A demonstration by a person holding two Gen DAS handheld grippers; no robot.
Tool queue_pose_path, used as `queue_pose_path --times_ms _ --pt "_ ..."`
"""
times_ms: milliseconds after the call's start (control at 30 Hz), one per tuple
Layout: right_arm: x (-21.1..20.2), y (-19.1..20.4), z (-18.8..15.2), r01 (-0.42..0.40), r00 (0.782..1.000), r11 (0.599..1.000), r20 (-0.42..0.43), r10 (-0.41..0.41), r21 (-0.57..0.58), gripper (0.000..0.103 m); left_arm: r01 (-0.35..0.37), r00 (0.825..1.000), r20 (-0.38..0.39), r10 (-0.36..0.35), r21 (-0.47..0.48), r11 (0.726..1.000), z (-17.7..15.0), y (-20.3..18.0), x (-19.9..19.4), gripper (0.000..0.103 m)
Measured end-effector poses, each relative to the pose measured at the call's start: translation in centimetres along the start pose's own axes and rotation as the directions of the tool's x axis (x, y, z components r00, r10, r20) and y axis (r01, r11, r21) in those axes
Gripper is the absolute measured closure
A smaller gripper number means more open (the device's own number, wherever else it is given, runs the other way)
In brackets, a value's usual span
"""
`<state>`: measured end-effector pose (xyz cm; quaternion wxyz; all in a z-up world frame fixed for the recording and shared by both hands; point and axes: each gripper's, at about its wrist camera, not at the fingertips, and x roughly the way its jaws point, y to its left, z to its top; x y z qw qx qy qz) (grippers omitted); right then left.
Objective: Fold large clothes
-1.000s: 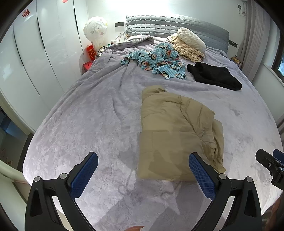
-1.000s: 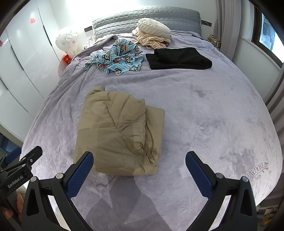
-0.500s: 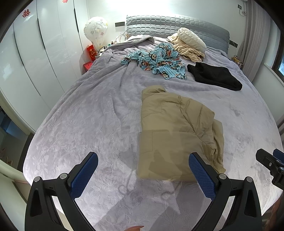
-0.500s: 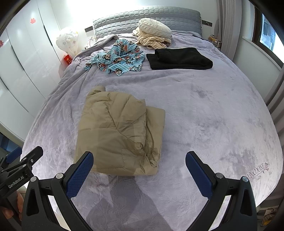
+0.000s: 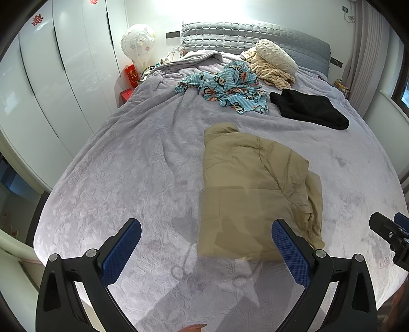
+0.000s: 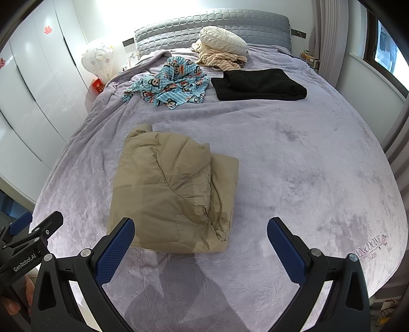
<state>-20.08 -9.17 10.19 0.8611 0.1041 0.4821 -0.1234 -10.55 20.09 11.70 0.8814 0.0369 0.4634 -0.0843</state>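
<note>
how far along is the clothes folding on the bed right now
Done: the tan puffer jacket lies folded in a compact block, and the black garment near the headboard is folded flat. In hand: nothing; the left gripper and right gripper hover over the bed's near edge, jaws wide open and empty. Left: the blue monkey-print garment and the cream striped garment under the round cushion are crumpled.

both wrist views look down from the foot of the bed [image 5: 127, 158] toward the headboard [image 6: 212, 23], sharing the folded tan coat [image 6: 168, 194].
</note>
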Motion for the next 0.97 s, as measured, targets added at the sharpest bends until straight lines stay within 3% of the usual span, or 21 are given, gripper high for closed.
queue_pose_path --times_ms 967 --pt "-0.16 0.35 -0.36 0.002 1.0 1.0 0.0 -0.002 0.005 0.0 -0.01 1.0 0.009 0.01 -0.025 1.0 -0.54 -0.1 -0.27 0.001"
